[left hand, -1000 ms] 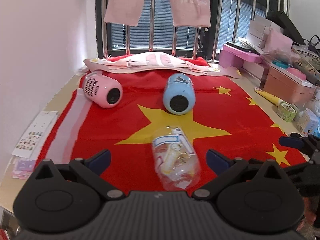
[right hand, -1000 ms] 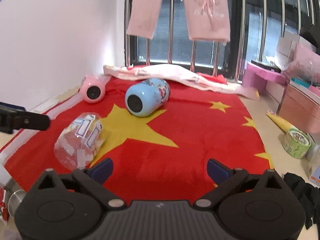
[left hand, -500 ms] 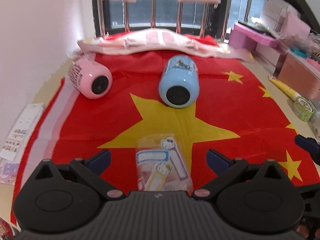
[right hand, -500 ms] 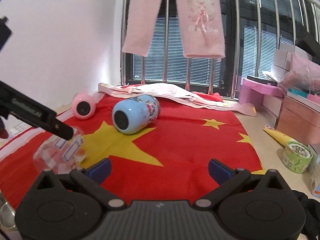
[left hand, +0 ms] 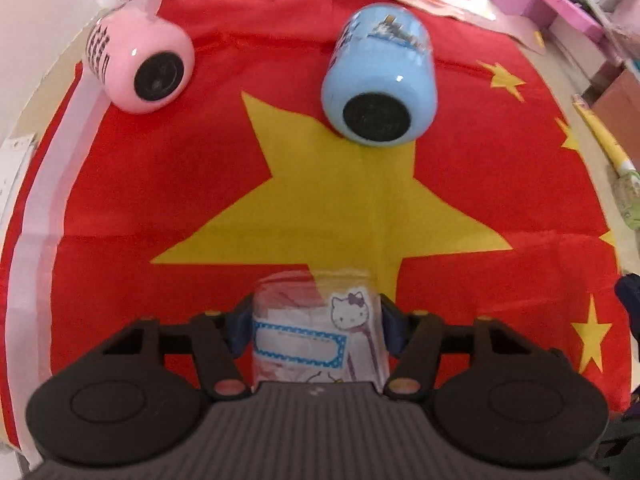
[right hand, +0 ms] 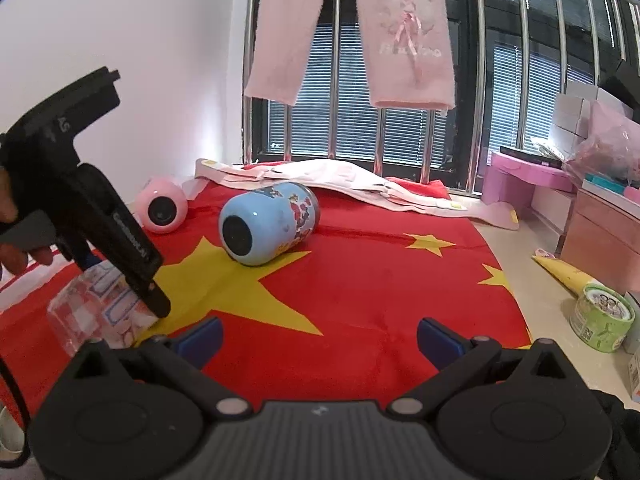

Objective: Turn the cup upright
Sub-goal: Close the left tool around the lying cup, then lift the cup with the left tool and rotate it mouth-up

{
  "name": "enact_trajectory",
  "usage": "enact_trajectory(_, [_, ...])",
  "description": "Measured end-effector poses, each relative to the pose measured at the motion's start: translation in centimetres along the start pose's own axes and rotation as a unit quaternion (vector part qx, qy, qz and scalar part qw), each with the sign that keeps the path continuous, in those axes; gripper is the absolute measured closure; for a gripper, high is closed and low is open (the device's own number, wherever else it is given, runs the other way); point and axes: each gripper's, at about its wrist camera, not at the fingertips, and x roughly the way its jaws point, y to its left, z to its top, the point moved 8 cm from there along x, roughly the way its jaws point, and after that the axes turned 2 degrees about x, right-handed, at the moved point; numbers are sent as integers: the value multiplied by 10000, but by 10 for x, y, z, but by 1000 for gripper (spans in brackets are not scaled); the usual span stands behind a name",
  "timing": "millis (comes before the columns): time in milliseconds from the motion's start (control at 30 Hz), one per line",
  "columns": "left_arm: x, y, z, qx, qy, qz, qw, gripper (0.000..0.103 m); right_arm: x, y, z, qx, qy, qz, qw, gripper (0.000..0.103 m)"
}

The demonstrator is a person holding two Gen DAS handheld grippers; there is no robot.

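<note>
A clear plastic cup [left hand: 316,332] with cartoon stickers lies on its side on the red flag cloth [left hand: 480,184]. My left gripper [left hand: 314,330] is shut on this cup, its blue pads pressed on both sides. In the right wrist view the cup [right hand: 96,312] lies at lower left under the left gripper's body [right hand: 84,216]. A blue cup [left hand: 380,80] and a pink cup [left hand: 140,68] lie on their sides farther back, black bases facing me. My right gripper [right hand: 318,338] is open and empty above the cloth, to the right of the clear cup.
A folded pink-white cloth [right hand: 340,184] lies along the back by the window bars. A green tape roll [right hand: 602,318] and a yellow cone [right hand: 568,276] sit off the cloth at right. A pink box [right hand: 524,180] and drawers [right hand: 604,232] stand at far right.
My left gripper moved down and forward over the clear cup and closed on it. The right gripper rose slightly and stayed open.
</note>
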Motion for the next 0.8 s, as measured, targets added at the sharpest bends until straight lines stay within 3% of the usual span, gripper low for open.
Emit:
enact_trajectory(167, [-33, 5, -8, 39, -656, -146, 9977, 41, -4, 4, 1, 33, 21, -34, 10000, 0])
enact_trajectory(433, [-71, 8, -21, 115, -1897, -208, 9815, 41, -13, 26, 3, 160, -11, -32, 9999, 0])
enact_trajectory(533, [-81, 12, -19, 27, -2682, -351, 9627, 41, -18, 34, 2, 248, -36, -43, 9997, 0])
enact_trajectory(633, [-90, 10, -20, 135, -3526, -386, 9349, 41, -21, 40, -2, 314, -11, -79, 9995, 0])
enact_trajectory(700, [-85, 6, -21, 271, -3726, -167, 9274, 41, -23, 43, -5, 316, 18, -109, 9994, 0])
enact_trajectory(800, [-79, 4, -24, 305, -4116, -119, 9108, 41, -26, 45, -7, 327, 9, -144, 9994, 0])
